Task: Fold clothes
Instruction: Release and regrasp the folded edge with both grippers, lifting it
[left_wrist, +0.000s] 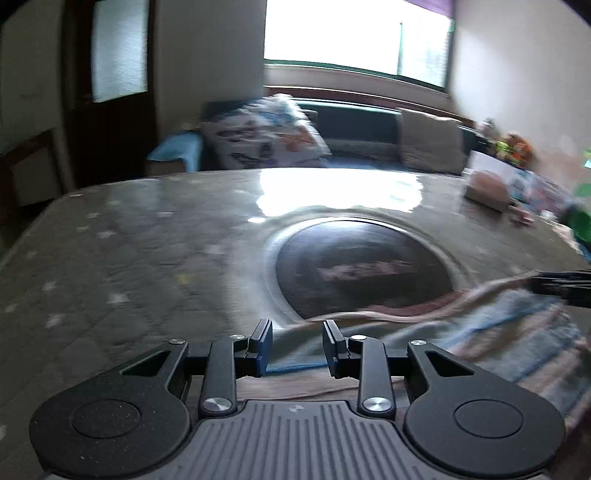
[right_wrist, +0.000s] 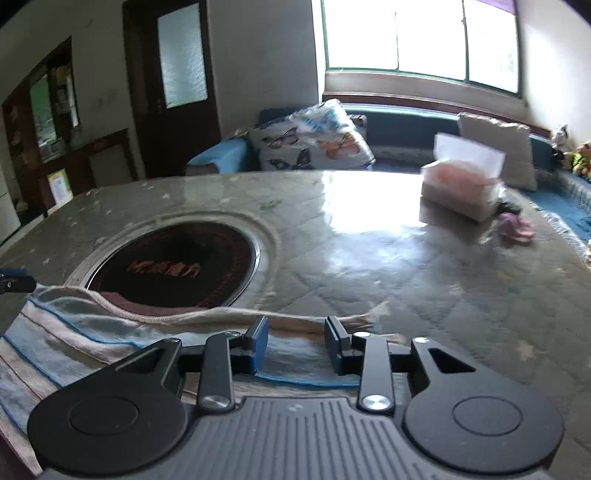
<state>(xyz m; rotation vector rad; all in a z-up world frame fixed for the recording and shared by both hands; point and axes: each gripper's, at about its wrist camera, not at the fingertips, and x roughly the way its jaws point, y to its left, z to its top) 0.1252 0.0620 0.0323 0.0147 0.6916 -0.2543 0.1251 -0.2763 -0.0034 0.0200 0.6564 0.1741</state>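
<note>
A striped garment in pale blue, white and pink (left_wrist: 491, 332) lies flat at the near edge of the table, also in the right wrist view (right_wrist: 92, 336). Its pink-trimmed far edge overlaps the dark round plate. My left gripper (left_wrist: 297, 345) is open, low over the garment's left end, with nothing between the jaws. My right gripper (right_wrist: 296, 341) is open over the garment's right end, empty. The right gripper's tip shows in the left wrist view (left_wrist: 561, 286); the left gripper's tip shows at the left edge of the right wrist view (right_wrist: 14, 282).
The table (right_wrist: 406, 280) has a glossy quilted star-print cover with a dark round inset plate (right_wrist: 173, 266) in the middle. A tissue box (right_wrist: 461, 184) and a small pink item (right_wrist: 515, 227) sit at the far right. A sofa with cushions (right_wrist: 314, 140) stands behind.
</note>
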